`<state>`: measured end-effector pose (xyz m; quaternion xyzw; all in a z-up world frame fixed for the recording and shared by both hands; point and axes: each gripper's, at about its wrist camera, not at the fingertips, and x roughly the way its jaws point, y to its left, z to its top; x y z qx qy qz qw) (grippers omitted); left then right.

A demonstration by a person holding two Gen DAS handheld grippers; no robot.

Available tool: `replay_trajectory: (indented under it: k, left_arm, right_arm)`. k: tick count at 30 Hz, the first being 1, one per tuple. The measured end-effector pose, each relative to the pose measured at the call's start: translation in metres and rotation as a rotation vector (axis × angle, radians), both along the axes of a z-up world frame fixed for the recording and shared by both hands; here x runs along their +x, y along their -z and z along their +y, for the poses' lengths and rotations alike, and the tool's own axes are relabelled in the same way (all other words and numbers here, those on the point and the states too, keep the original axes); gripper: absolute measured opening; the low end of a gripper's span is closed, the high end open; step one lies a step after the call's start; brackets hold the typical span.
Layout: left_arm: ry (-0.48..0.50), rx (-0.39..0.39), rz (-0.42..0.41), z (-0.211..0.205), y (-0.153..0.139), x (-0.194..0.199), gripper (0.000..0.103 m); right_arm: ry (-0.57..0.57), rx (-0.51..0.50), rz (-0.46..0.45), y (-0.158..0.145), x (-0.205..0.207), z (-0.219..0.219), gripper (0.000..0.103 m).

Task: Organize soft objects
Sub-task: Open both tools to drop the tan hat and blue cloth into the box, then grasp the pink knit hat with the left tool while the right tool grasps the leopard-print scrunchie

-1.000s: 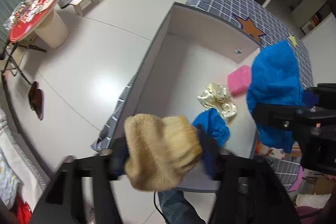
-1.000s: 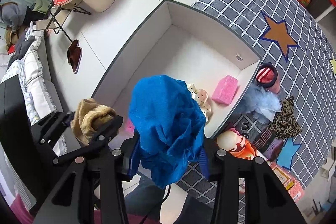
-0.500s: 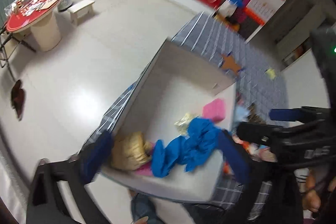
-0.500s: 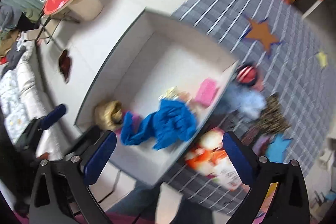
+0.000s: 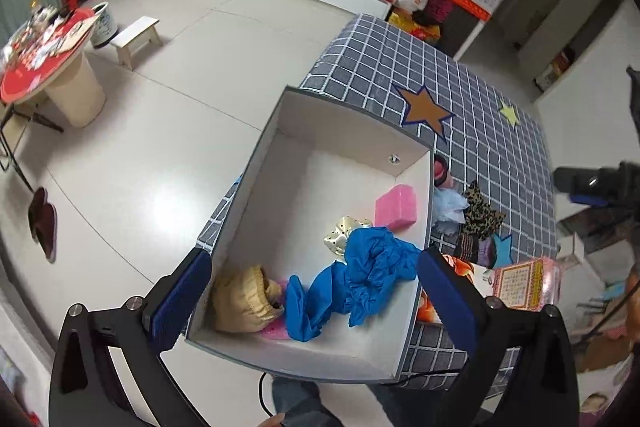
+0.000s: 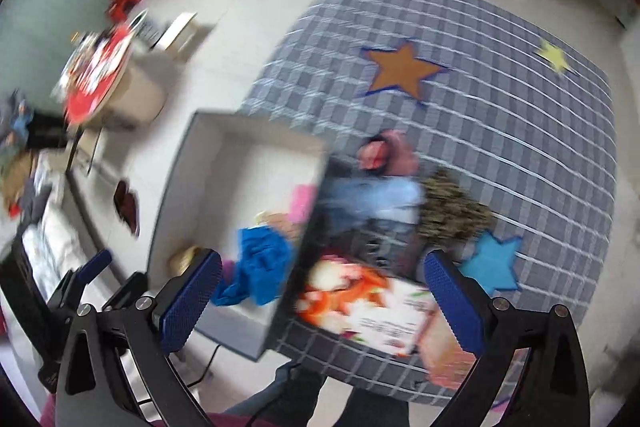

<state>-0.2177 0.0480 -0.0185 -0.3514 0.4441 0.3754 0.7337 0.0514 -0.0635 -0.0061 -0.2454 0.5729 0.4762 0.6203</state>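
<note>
A white box (image 5: 280, 187) stands on the checked table (image 5: 492, 143). In it lie a tan knit hat (image 5: 240, 301), a blue cloth (image 5: 356, 283), a spotted cream cloth (image 5: 344, 233) and a pink sponge (image 5: 396, 207). Right of the box lie a light blue cloth (image 5: 450, 207), a leopard cloth (image 5: 480, 213) and a pink-red item (image 5: 440, 171). My left gripper (image 5: 312, 301) is open and empty above the box's near end. My right gripper (image 6: 320, 301) is open and empty above the box's right wall (image 6: 308, 247); that view is blurred.
Printed packets (image 5: 520, 283) lie at the table's near right edge. A red round table (image 5: 44, 55), a white stool (image 5: 136, 39) and dark slippers (image 5: 44, 223) are on the floor to the left. The table drops off at its near edge.
Both grippers opened. The tan hat and the blue cloth dropped into the box. Both grippers pulled back, and the right one swung to the right.
</note>
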Motion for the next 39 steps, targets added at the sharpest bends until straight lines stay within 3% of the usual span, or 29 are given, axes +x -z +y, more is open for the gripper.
replay_trajectory:
  k: [6,11,16,20,27,33,35,39]
  left_arm:
    - [0.064,-0.027,0.004,0.002,0.004,0.029,0.103]
    - [0.126,-0.039,0.040,-0.002,0.010,0.060,0.103]
    - [0.182,-0.046,0.086,-0.006,0.016,0.088,0.103]
    - [0.213,-0.051,0.139,-0.007,0.022,0.107,0.103]
    - [0.244,-0.037,0.217,0.002,0.026,0.141,0.103]
    - [0.320,-0.021,0.264,0.012,0.030,0.189,0.103]
    - [0.365,-0.010,0.283,0.014,0.035,0.212,0.103]
    - [0.445,-0.032,0.310,0.017,0.057,0.259,0.103]
  right_arm:
    - [0.208,-0.055,-0.004,0.004,0.082,-0.045,0.102]
    - [0.269,-0.118,0.034,0.031,0.116,-0.063,0.102]
    - [0.234,-0.203,0.078,0.073,0.128,-0.056,0.102]
    - [0.133,-0.284,0.110,0.109,0.130,-0.033,0.102]
    - [-0.030,-0.462,0.095,0.181,0.131,0.017,0.102]
    - [-0.125,-0.525,0.103,0.229,0.123,0.044,0.102]
    - [-0.119,-0.539,0.070,0.236,0.127,0.045,0.102]
    - [0.014,-0.549,0.018,0.241,0.162,0.028,0.102]
